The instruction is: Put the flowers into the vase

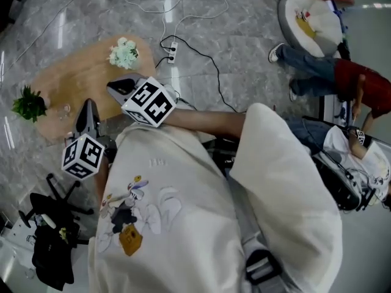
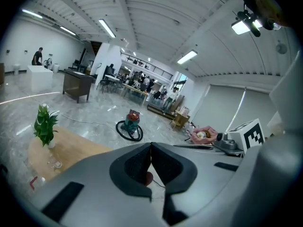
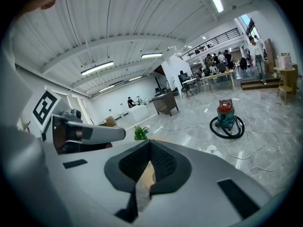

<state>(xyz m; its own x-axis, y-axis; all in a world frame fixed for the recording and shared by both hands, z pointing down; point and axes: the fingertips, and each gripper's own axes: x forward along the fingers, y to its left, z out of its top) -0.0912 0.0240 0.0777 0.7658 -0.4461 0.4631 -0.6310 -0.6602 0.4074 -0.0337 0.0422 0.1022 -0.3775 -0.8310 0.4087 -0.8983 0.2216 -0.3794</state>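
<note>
- The left gripper (image 1: 89,107) hangs over the near edge of the wooden table (image 1: 79,78). Its jaws are pressed together, and the left gripper view shows nothing between them.
- The right gripper (image 1: 114,86) is just beside it, further in over the table's near edge. Its jaws are closed too and hold nothing.
- The two grippers point roughly the same way, toward the table, each with its marker cube toward the person.
- The flowers (image 1: 124,54), a pale white-green bunch, lie on the table near its far right end, apart from both grippers.
- A green plant (image 1: 29,104) stands upright at the table's left edge. In the left gripper view it (image 2: 45,123) rises from a small pale vessel; whether that is the vase, I cannot tell.
- A small clear thing (image 1: 64,108) sits on the table just beside the plant, too small to identify.
- On the marble floor (image 1: 244,35) beyond the table lies a white power strip (image 1: 172,54) with cables.
- A red-and-green vacuum cleaner (image 3: 226,113) with a coiled black hose stands further off on the floor.
- A black tripod (image 1: 52,237) is at the person's left.
</note>
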